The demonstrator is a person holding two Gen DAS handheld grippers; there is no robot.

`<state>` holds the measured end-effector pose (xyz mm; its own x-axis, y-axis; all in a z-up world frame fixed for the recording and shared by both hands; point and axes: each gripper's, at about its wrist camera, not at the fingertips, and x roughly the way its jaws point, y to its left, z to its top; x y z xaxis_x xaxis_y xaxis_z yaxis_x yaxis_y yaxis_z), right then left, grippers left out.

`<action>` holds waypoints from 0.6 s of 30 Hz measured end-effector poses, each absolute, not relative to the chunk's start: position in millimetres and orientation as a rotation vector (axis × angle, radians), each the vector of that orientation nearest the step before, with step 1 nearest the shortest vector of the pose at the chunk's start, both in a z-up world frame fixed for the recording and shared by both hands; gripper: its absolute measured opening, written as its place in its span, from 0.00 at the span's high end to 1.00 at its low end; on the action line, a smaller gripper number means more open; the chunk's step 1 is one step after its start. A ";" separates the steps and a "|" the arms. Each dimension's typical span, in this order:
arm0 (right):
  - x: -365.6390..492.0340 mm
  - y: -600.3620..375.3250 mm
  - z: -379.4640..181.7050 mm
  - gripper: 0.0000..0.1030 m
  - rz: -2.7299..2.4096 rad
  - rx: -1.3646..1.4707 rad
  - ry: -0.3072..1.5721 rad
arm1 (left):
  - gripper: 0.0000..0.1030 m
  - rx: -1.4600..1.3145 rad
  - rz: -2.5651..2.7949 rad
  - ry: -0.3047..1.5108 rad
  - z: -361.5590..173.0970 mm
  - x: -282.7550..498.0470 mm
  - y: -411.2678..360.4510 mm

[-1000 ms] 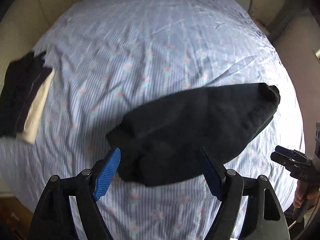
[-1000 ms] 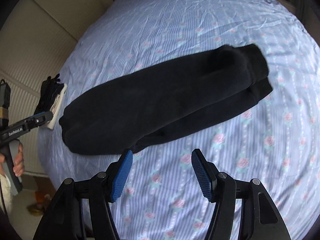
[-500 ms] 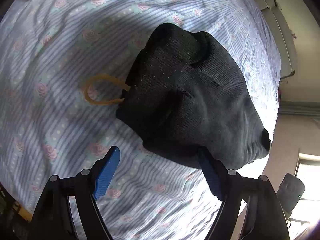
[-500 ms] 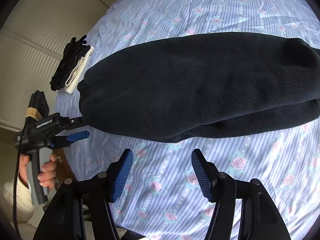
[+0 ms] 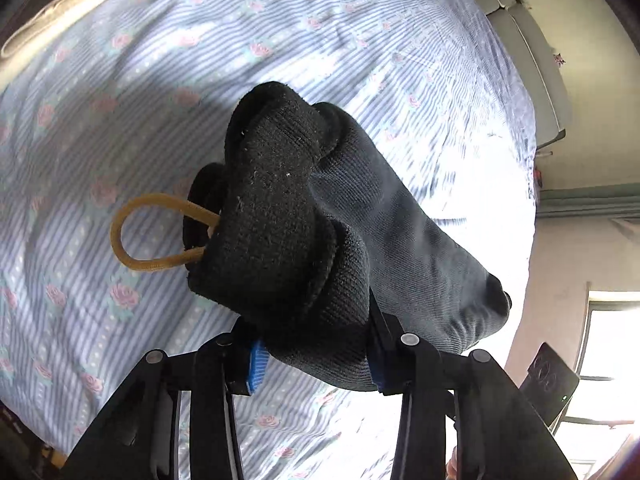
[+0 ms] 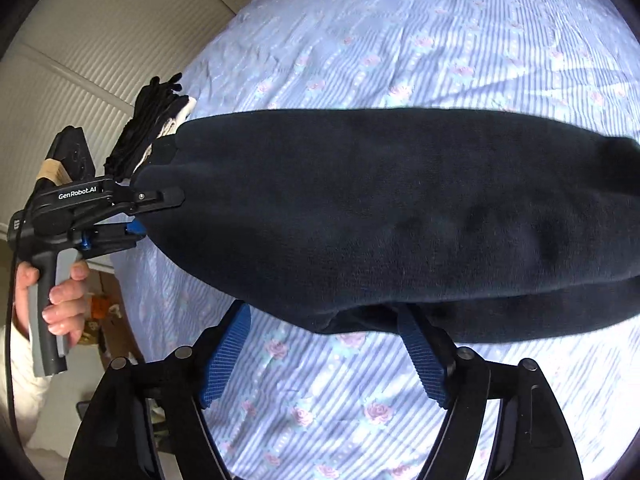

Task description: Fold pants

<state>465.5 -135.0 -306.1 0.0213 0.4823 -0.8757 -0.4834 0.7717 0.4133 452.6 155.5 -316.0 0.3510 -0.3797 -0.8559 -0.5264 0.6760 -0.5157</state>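
I see my left gripper (image 5: 312, 364) closing, clamped on the black pants (image 6: 400, 216) — my right gripper (image 6: 326, 354) opening, holding nothing.

Setting: a bedroom in a home. A bed took up most of the room, covered by a pale blue striped sheet (image 6: 420, 40) printed with small pink roses and lightly creased. Against the far left stood a cream padded headboard (image 6: 100, 40) with ribbed panels. A small pile of folded dark and white clothes (image 6: 156, 120) lay at the sheet's far left edge. Black pants (image 6: 400, 208) were spread across the middle of the bed. To the right, a plain pinkish wall (image 5: 580, 264) met a bright window (image 5: 612, 364). Daylight fell hard on the sheet.
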 end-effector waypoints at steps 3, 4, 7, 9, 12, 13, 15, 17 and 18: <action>480.7 -125.9 -315.9 0.18 0.815 0.042 1.404 | 0.62 -0.900 0.124 1.269 -322.4 455.2 160.6; 486.0 -123.0 -323.6 0.18 0.831 0.069 1.430 | 0.62 -0.911 0.127 1.271 -322.1 449.9 160.2; 493.5 -117.6 -348.0 0.18 0.815 0.145 1.505 | 0.62 -0.920 0.138 1.285 -327.1 446.1 159.0; 487.2 -113.7 -345.9 0.18 0.818 0.165 1.495 | 0.62 -0.918 0.144 1.294 -331.5 443.0 158.6; 463.5 -109.9 -318.4 0.18 0.915 0.146 1.411 | 0.62 -0.877 0.167 1.298 -333.5 439.7 158.4; 456.1 -107.8 -312.3 0.18 0.947 0.113 1.395 | 0.62 -0.847 0.169 1.305 -333.3 439.5 156.8; 445.6 -101.1 -309.8 0.18 0.981 0.049 1.402 | 0.61 -0.802 0.174 1.313 -332.2 438.8 153.6; 439.1 -91.8 -316.8 0.18 0.999 -0.019 1.422 | 0.61 -0.813 0.177 1.319 -336.6 437.3 155.2; 436.8 -87.9 -322.7 0.18 0.996 -0.042 1.443 | 0.61 -0.834 0.181 1.325 -339.3 435.4 157.2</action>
